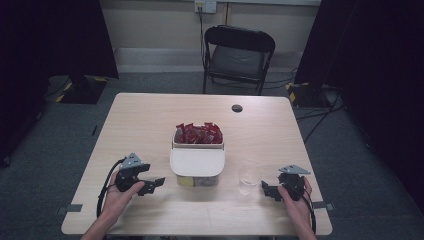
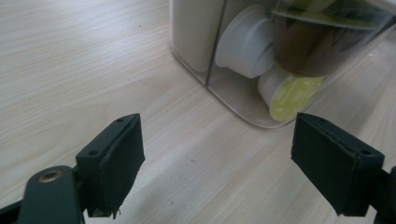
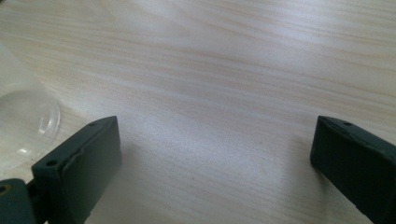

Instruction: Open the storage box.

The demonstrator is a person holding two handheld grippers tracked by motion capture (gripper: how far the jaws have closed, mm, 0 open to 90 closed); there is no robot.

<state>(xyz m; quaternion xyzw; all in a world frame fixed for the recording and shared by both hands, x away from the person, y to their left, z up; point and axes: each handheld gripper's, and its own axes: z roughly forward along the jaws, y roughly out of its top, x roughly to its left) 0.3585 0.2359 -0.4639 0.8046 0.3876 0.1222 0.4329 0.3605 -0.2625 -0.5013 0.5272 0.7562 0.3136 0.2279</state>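
Your left tool [image 1: 156,183] rests low on the bench [image 1: 140,120], jaws standing wide apart with nothing between them, and it points straight at the near end of the storage box [image 1: 197,165]. Take that box as your landmark: it sits in the middle of the bench, its long axis running away from you, red sachets [image 1: 198,133] heaped in its far compartment and a pale lid covering the near one. In the left gripper view you look through the clear wall of the box at small white creamer pods [image 2: 247,42], one with a yellow-green foil top [image 2: 290,91], lying on their sides in the near compartment.

Your right tool [image 1: 270,190] also has its jaws spread and empty. It lies to the right of the box, and the clear glass cup [image 1: 248,179] stands between the two, just beside the tool. In the right gripper view the rim of that cup [image 3: 21,123] shows next to one jaw.

What the coming move turns on, as I judge it: the left tool is the nearer one to the box and already faces its near wall, so the box is its business. The cup falls to the right tool, which need only swing toward the box to reach it.
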